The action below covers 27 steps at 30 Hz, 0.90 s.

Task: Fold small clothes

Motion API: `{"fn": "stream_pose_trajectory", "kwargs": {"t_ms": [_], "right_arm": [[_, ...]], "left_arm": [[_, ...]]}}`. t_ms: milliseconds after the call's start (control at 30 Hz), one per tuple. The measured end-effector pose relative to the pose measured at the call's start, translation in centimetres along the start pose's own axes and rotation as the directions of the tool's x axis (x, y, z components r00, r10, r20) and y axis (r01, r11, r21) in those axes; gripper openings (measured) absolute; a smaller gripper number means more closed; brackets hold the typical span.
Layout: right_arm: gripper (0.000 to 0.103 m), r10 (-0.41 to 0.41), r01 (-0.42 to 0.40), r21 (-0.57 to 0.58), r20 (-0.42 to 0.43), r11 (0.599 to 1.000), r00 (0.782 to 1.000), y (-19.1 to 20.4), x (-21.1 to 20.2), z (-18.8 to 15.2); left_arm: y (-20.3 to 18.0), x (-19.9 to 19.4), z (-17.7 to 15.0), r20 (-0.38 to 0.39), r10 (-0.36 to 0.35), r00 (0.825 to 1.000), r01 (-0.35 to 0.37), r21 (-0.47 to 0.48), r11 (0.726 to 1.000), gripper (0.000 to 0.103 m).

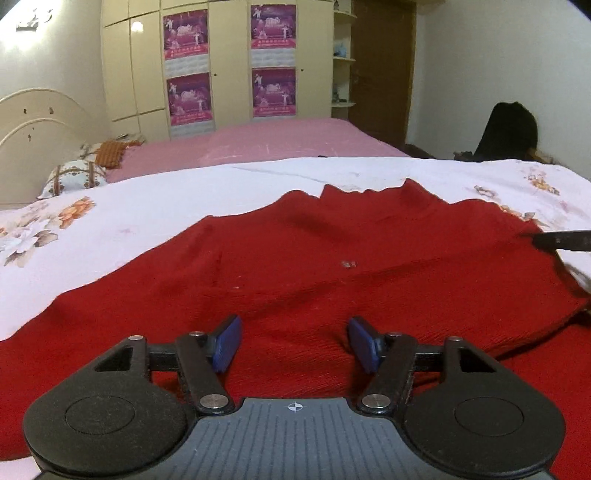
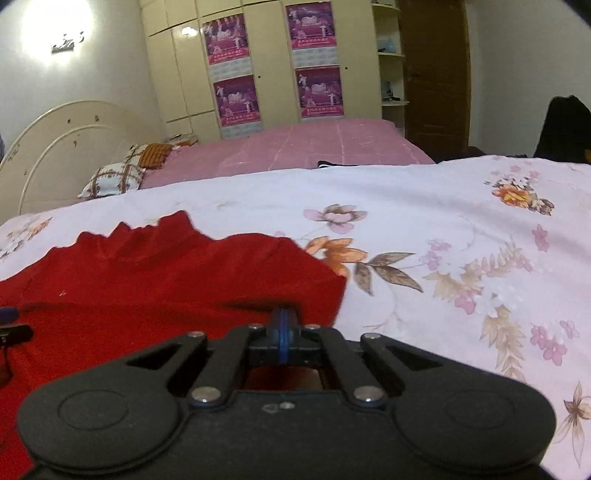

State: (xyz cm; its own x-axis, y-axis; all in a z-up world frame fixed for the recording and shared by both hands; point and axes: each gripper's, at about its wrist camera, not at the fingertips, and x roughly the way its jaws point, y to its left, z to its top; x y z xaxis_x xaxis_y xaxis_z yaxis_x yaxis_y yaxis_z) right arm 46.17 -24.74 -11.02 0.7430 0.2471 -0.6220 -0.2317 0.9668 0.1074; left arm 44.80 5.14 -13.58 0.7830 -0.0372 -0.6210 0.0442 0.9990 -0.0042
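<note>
Lying under the released left hand-held gripper, the red garment, its right edge pinched in the clenched right hand-held gripper.

A home bedroom: a bed under a pink cover with a cream headboard at left, pillows, a tall cream wardrobe bearing purple posters, and a brown door at upper right.
</note>
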Motion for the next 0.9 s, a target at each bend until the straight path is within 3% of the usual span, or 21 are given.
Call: {"fn": "stream_pose_trajectory", "kwargs": {"t_ms": [33,67,133,233,267,333,433,500,533,567,633,700,767,800,900], "right_arm": [[0.019,0.004,-0.004,-0.002,0.008,1.000,1.000,0.4,-0.5,0.0],[0.021,0.020,-0.020,0.008,0.027,1.000,0.999,0.7,-1.5,0.0],[0.021,0.049,-0.050,0.026,0.043,0.998,0.998,1.5,-3.6,-0.8],[0.019,0.109,-0.109,-0.026,0.010,0.994,0.994,4.0,-5.0,-2.6],[0.016,0.125,-0.126,-0.063,-0.015,0.990,0.992,5.0,-5.3,-3.7],[0.017,0.088,-0.094,-0.119,-0.049,0.988,0.995,5.6,-5.3,-5.4],[0.018,0.061,-0.063,-0.070,-0.026,0.996,0.998,4.9,-6.3,-5.3],[0.022,0.070,-0.070,-0.031,0.010,0.997,0.997,5.2,-7.0,-4.7],[0.020,0.086,-0.086,-0.025,-0.008,0.996,0.996,5.5,-6.7,-4.6],[0.020,0.059,-0.063,-0.042,-0.084,0.997,0.995,6.2,-5.5,-4.8],[0.022,0.031,-0.035,-0.054,-0.073,0.998,0.997,6.5,-5.9,-4.5],[0.022,0.071,-0.070,0.019,-0.043,0.997,0.997,6.5,-7.3,-4.1],[0.022,0.071,-0.070,0.031,-0.030,0.997,0.997,7.0,-8.4,-3.9],[0.022,0.064,-0.064,0.023,-0.032,0.998,0.997,7.5,-8.6,-3.8],[0.023,0.077,-0.076,0.018,-0.053,0.997,0.996,8.9,-8.8,-3.7]], "left_arm": [[0.2,-0.3,0.2,0.009,0.003,1.000,-0.003,-0.012,1.000,0.065],[0.0,-0.9,0.3,0.029,0.005,1.000,-0.005,-0.007,1.000,0.065],[-0.7,-1.7,0.2,0.054,-0.006,0.999,0.004,0.026,1.000,0.065],[-1.4,0.0,-0.8,-0.016,0.001,1.000,-0.001,0.043,0.999,0.065],[-1.0,-0.1,-1.2,0.000,-0.006,1.000,0.006,0.021,1.000,0.065],[-0.2,-0.5,-1.3,-0.008,0.008,1.000,-0.008,-0.007,1.000,0.065],[-0.1,-1.6,-1.3,0.043,0.063,0.997,-0.064,0.031,0.997,0.065],[-0.1,-0.9,-2.1,0.015,0.064,0.998,-0.065,0.070,0.995,0.066],[0.3,-1.0,-2.2,0.012,0.057,0.998,-0.057,0.055,0.997,0.067],[0.8,-1.3,-1.9,-0.004,0.049,0.999,-0.049,0.028,0.998,0.067],[2.0,-3.2,-1.7,0.019,0.051,0.999,-0.050,-0.039,0.998,0.067],[4.2,-5.8,-2.5,0.063,0.049,0.997,-0.041,-0.127,0.991,0.067],[7.7,-7.7,-4.2,0.050,0.082,0.995,-0.067,-0.255,0.965,0.067],[10.0,-8.5,-5.3,0.033,0.097,0.995,-0.080,-0.343,0.936,0.067],[17.4,-10.7,-9.0,-0.005,0.158,0.987,-0.129,-0.599,0.791,0.067]]}}
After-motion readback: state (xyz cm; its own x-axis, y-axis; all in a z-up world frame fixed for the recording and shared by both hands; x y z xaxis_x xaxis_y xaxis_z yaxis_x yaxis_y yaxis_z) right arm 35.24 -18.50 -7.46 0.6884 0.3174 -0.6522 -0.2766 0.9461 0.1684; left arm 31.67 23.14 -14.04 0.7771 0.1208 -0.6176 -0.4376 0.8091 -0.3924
